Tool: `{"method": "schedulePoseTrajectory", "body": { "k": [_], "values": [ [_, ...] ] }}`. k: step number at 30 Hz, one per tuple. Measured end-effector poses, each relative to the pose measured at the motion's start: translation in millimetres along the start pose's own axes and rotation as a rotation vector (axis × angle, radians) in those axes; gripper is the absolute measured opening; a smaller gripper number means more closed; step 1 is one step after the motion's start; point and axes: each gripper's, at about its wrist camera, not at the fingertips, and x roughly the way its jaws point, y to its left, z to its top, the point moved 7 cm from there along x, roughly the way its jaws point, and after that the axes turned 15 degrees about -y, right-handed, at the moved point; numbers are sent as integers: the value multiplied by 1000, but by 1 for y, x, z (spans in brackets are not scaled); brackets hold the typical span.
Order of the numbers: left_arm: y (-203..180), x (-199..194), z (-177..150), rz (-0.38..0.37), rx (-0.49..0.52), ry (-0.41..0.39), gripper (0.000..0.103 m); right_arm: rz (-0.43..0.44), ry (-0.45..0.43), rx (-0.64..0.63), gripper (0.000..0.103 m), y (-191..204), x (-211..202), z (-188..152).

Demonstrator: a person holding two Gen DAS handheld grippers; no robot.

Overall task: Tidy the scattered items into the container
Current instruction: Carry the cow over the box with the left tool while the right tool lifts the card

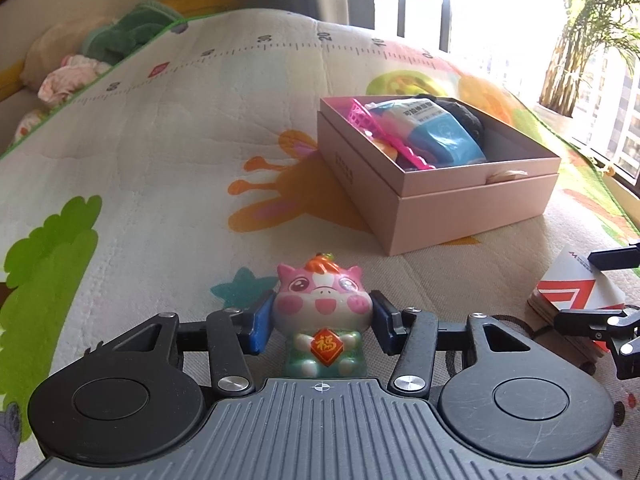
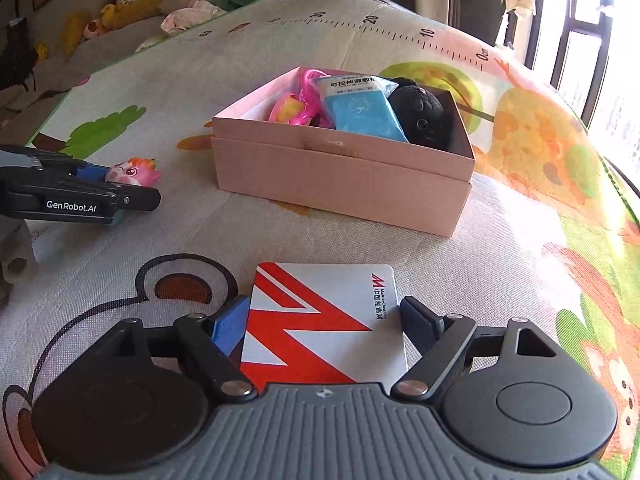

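A pink pig figurine with a green body stands on the play mat between the fingers of my left gripper, whose blue pads press its head on both sides. It also shows in the right wrist view. A red-and-white card pack lies on the mat between the fingers of my right gripper; the jaws sit at its two edges. The pink box holds a blue packet, a pink toy and a black plush.
The colourful play mat covers the floor. Plush toys and cloths lie along its far left edge. A window and a potted plant are at the right. A grey roll lies at the left.
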Motion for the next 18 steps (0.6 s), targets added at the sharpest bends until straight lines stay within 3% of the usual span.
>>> {"method": "schedulePoseTrajectory", "body": {
  "k": [9, 18],
  "values": [
    [-46, -44, 25, -114, 86, -106, 54, -32, -132, -51, 82, -5, -50, 26],
    [-71, -60, 66, -143, 144, -214, 54, -80, -265, -104, 82, -13, -92, 61]
  ]
}}
